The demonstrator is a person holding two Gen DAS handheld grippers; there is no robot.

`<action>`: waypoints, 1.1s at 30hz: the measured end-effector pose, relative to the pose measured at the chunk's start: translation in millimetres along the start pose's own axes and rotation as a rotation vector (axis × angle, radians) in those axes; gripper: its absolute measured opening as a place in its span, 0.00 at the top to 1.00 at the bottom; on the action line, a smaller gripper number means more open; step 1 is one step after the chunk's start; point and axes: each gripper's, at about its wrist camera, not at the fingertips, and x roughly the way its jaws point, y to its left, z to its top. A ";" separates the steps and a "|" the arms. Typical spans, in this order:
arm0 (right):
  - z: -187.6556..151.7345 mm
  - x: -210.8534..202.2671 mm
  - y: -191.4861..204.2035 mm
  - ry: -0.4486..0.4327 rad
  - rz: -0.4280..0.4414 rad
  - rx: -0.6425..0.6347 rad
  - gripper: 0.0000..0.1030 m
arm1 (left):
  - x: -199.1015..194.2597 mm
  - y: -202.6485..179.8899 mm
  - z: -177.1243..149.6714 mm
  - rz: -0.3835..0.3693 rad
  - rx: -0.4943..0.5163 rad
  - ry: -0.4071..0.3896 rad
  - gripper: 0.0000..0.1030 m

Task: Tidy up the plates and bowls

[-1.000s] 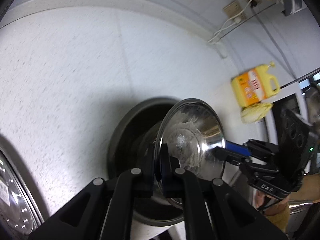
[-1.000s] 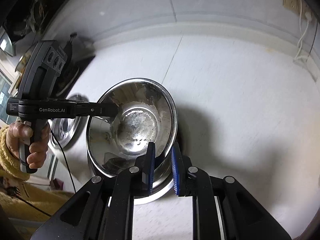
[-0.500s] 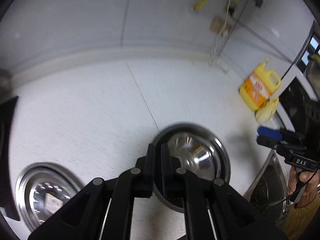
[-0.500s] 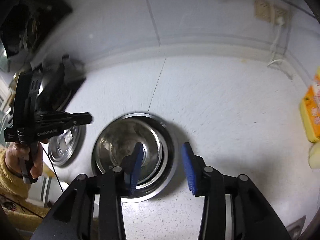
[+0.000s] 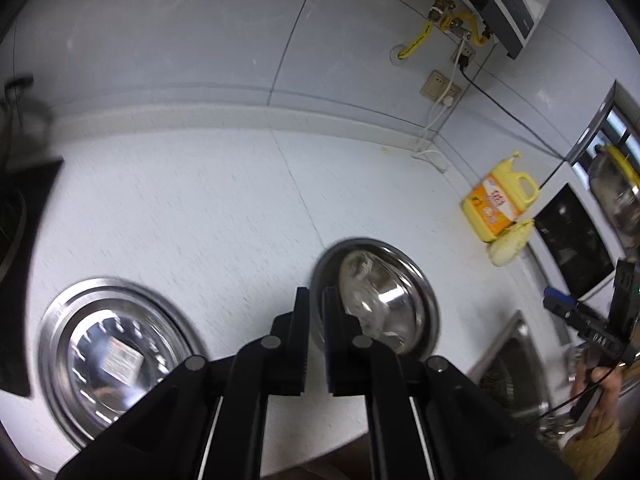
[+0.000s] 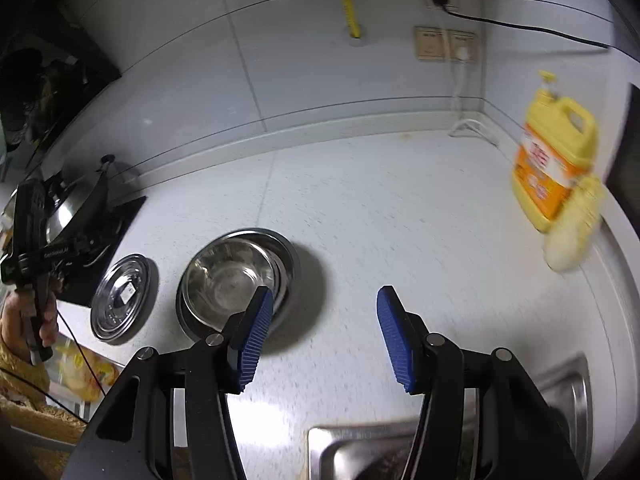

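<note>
Now both grippers hang above the worktop with nothing in them. The left gripper has its black fingers closed on nothing, while the right gripper has just been opening and its ribbed blue pads stand well apart with only bare counter between them. Near the front edge sits the bowl stack: a smaller polished steel bowl nested in a wider one, slightly off-centre, likely set there to save room. Just beside it toward the stove lies a flat round steel plate, ridged in rings and carrying a small label, probably the next item to gather. Speckled pale stone makes up the surface.
</note>
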 end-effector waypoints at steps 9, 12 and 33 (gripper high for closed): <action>-12.2 -6.1 12.9 0.068 -0.060 0.051 0.45 | 22.3 24.7 -32.7 -0.037 -0.102 0.103 0.94; -7.0 19.2 11.4 0.113 -0.023 0.039 0.45 | 44.7 19.2 -31.1 -0.037 -0.117 0.159 0.94; 7.3 179.1 2.2 0.406 0.185 -0.031 0.64 | 157.6 30.0 -25.6 0.066 -0.276 0.370 0.94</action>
